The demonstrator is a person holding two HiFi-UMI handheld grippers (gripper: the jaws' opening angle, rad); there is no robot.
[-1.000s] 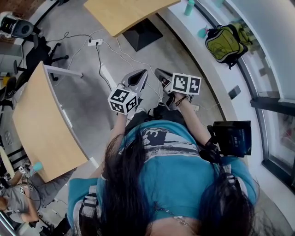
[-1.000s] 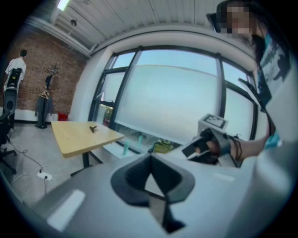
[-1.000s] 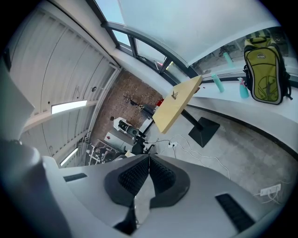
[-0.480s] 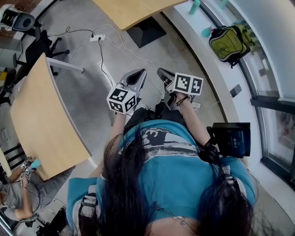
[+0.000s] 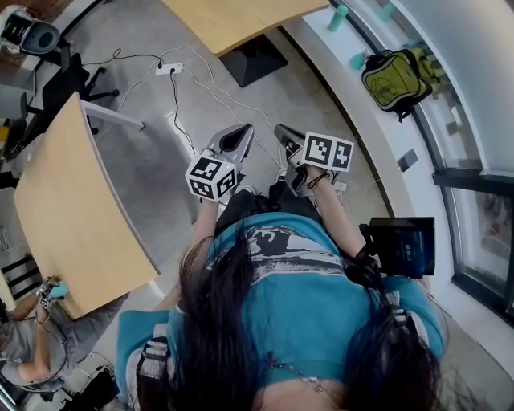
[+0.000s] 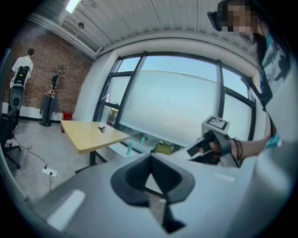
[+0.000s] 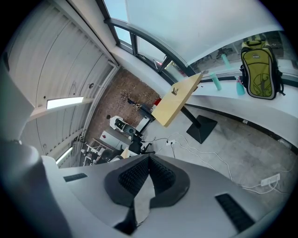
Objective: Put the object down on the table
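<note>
In the head view I hold both grippers side by side in front of my body, above the grey floor. The left gripper [image 5: 234, 137] is shut with nothing between its pads; its own view shows the tips [image 6: 150, 158] meeting. The right gripper [image 5: 286, 134] is likewise shut and empty, its ribbed pads [image 7: 136, 175] pressed together. From the left gripper view the right gripper [image 6: 198, 149] shows in a hand on the right. A small dark object [image 7: 175, 90] lies on a wooden table [image 7: 179, 104] far ahead; what it is I cannot tell.
One wooden table [image 5: 233, 20] stands ahead and another wooden table [image 5: 72, 217] to my left. Cables and a power strip [image 5: 170, 69] lie on the floor. A green backpack [image 5: 393, 72] and teal bottles [image 5: 339, 14] sit on the white window ledge. Another person [image 5: 28, 357] is at the lower left.
The head view has shifted slightly. Both grippers stay in the same pose, shut and empty.
</note>
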